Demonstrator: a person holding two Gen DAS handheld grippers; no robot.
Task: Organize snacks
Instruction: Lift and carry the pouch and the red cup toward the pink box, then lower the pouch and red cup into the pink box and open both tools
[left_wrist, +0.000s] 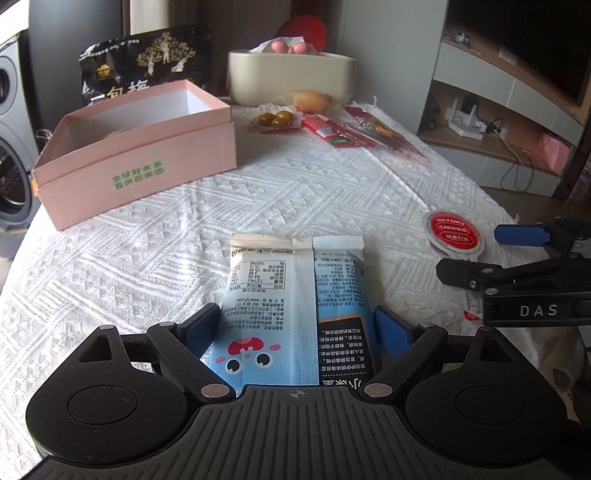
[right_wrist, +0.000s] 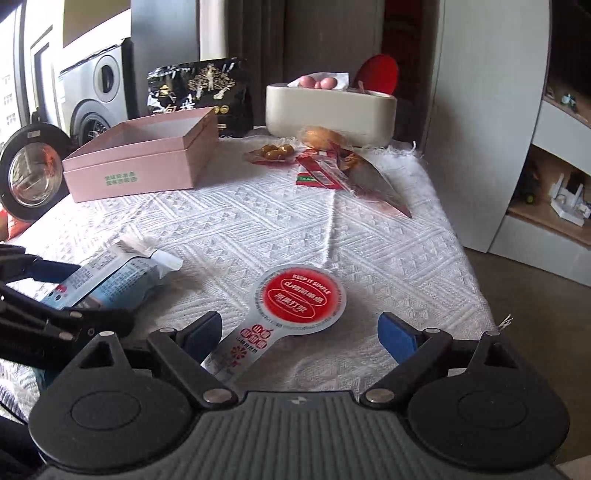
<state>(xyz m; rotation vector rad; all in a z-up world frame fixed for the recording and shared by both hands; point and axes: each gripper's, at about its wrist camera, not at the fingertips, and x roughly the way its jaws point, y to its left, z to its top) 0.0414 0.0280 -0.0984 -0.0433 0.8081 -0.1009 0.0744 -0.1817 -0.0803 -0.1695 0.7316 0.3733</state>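
Observation:
A blue and white snack packet lies flat on the white tablecloth, printed back side up. My left gripper straddles its near end, open, with a blue pad close to each edge. A red round-topped pouch lies between the blue pads of my right gripper, which is open and not touching it. The right gripper also shows at the right of the left wrist view, beside the red pouch. An open pink box stands at the far left.
Behind the pink box leans a black bag. A cream tub stands at the back. In front of it lie an olive packet, wrapped bread and red packets. The table's right edge drops to the floor.

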